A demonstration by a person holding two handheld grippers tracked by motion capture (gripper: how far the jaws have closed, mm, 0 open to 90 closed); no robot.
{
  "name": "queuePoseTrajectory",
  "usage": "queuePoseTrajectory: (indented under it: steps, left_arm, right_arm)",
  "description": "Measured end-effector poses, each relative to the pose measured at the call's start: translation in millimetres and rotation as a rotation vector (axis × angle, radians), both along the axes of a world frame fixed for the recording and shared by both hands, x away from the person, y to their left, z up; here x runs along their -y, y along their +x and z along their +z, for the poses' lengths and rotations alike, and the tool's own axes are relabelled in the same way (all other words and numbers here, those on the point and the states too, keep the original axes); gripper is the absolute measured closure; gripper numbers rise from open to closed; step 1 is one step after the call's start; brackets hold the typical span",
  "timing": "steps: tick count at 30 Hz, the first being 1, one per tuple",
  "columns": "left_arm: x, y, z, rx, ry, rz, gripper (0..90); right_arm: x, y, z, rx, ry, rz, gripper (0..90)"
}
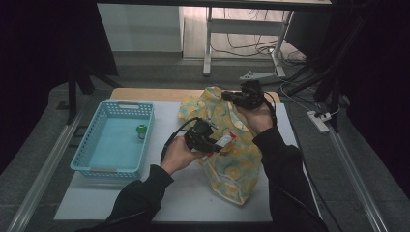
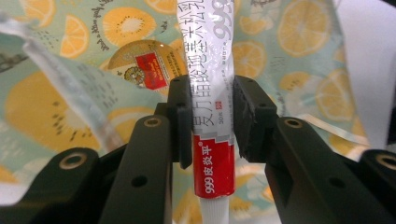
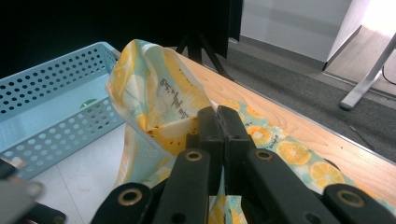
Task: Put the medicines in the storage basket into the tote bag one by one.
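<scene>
Black sleeves come in from the bottom edge of the high view, elbows cut off by the frame. Left gripper [image 1: 212, 141] sits just past the left hand, jaws pinching a white-and-red squeeze tube of ointment [image 1: 223, 141]; its own view shows the pads pressed on both flanks of the tube [image 2: 212, 116] abt mid-length, red band and white neck below the pads, printed white part running up out of frame, so neither end can be seen. Print on it is mostly too blurred to read.

Under and behind the tube lies the pale green plastic bag w/ orange-slice print [image 1: 232, 164], crumpled on the white table mat [image 1: 96, 198]; through the bag's film a round gold-and-red label shows, item itself hard to make out.

Farther off, the right gripper [image 1: 231, 96] holds the bag's top edge up. In the right gripper view its jaws are pressed together w/ bag film [image 3: 154, 102] caught between them; the pinched bit is hidden by the pads.

Left side: light blue perforated plastic basket [image 1: 145, 140], w/ a small green object [image 1: 141, 130] inside, too small to identify. Bare wood table edge [image 1: 145, 93] beyond.
</scene>
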State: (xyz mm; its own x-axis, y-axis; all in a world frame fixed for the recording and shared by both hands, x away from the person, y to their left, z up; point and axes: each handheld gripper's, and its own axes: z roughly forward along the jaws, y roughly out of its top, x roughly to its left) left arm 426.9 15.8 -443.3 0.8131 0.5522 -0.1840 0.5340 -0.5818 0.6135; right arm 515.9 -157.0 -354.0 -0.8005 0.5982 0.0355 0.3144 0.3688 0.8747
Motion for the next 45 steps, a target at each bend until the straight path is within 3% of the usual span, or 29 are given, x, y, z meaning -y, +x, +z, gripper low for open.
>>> queuePoseTrajectory:
  steps: [12, 31, 38, 41, 45]
  left_arm:
    - [25.1, 19.7, -14.5, -0.001, 0.022, 0.015, 69.3]
    - [37.9, 51.2, -37.7, 0.016, 0.018, 0.091, 69.1]
    - [38.5, 53.5, -42.2, 0.039, -0.017, 0.084, 67.5]
    - [36.4, 52.4, -41.4, 0.038, -0.037, 0.081, 61.7]
    - [34.3, 49.9, -38.5, 0.049, -0.033, 0.065, 57.6]
  right_arm:
    - [-0.4, 1.4, 2.0, 0.003, 0.0, -0.008, 89.6]
    - [1.7, 3.7, 1.4, 0.005, 0.003, -0.025, 89.7]
    - [4.9, 4.6, 0.5, 0.004, 0.005, -0.034, 89.6]
    - [6.2, 5.0, -0.7, 0.001, 0.007, -0.039, 89.6]
    - [6.9, 5.3, -1.9, 0.0, 0.006, -0.041, 89.6]
